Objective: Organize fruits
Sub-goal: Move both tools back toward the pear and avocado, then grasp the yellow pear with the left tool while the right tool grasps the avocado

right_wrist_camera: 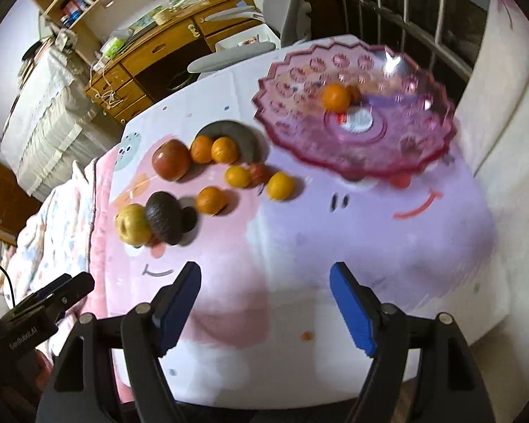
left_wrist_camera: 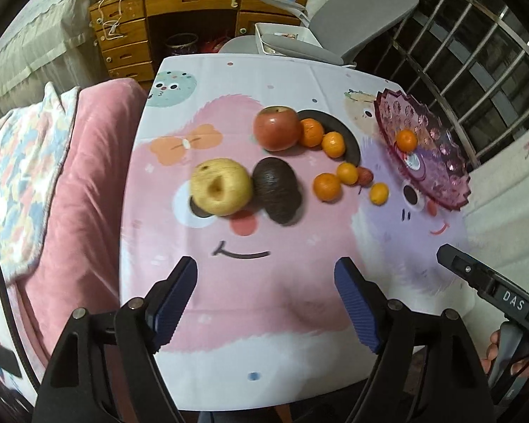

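Observation:
A pink glass fruit bowl (left_wrist_camera: 437, 148) (right_wrist_camera: 398, 148) stands at the table's right with one small orange (left_wrist_camera: 406, 140) (right_wrist_camera: 336, 97) in it. On the cloth lie a red apple (left_wrist_camera: 276, 128) (right_wrist_camera: 171, 160), a yellow apple (left_wrist_camera: 220, 186) (right_wrist_camera: 132, 225), a dark avocado (left_wrist_camera: 277, 189) (right_wrist_camera: 164, 218), several small oranges (left_wrist_camera: 327, 186) (right_wrist_camera: 211, 200) and a small red fruit (left_wrist_camera: 365, 175) (right_wrist_camera: 259, 172). My left gripper (left_wrist_camera: 266, 299) is open and empty above the near cloth. My right gripper (right_wrist_camera: 264, 303) is open and empty, short of the bowl.
The table carries a cartoon-print cloth (left_wrist_camera: 264, 282) (right_wrist_camera: 335, 232). A pink blanket (left_wrist_camera: 84, 176) lies to the left. A wooden desk (left_wrist_camera: 180, 17) and a grey chair (left_wrist_camera: 363, 21) stand behind. Metal bars (left_wrist_camera: 476, 53) are at the right.

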{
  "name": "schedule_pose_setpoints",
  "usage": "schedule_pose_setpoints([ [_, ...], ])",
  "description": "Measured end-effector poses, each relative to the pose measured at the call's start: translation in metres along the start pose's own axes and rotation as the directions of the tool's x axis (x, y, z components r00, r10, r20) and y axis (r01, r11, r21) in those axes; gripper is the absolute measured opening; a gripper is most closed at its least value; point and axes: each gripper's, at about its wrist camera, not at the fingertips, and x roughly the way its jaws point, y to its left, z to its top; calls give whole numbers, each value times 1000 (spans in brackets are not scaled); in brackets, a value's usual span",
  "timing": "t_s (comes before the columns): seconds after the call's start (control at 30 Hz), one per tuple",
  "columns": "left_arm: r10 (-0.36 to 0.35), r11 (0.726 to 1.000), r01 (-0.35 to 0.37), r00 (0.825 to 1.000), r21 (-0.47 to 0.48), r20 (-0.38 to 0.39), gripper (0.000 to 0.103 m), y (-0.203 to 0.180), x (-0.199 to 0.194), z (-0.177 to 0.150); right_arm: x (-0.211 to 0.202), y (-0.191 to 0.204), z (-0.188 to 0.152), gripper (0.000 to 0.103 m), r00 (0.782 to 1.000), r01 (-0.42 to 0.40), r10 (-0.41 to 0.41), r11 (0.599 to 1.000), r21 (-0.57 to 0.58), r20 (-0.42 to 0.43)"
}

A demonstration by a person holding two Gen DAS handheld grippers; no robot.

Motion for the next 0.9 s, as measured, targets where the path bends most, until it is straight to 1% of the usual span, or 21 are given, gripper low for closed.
schedule_pose_setpoints([
  [0.2,-31,997,29,999,66,23,79,26,-9,0,6,19,-23,76,999,-32,32,991,127,2],
  [0.33,-35,996,34,999,85,15,79,38,-8,2,10,26,-32,76,997,-72,74,977,199,-6],
  [0.47,-37,996,38,999,80,-3,79,46,-1,5,16,29,-32,76,995,-92,99,964,248,-17],
  [0.6,-16,997,19,999,68,-32,79,53,12,11,28,32,-30,76,991,-111,129,950,291,-45],
  [0.77,0,998,3,999,67,-53,79,59,29,20,56,35,-21,76,977,-148,193,920,364,-91],
  [0.9,11,998,-6,997,67,-73,79,60,46,33,80,34,-10,76,969,-145,215,897,417,-125],
])
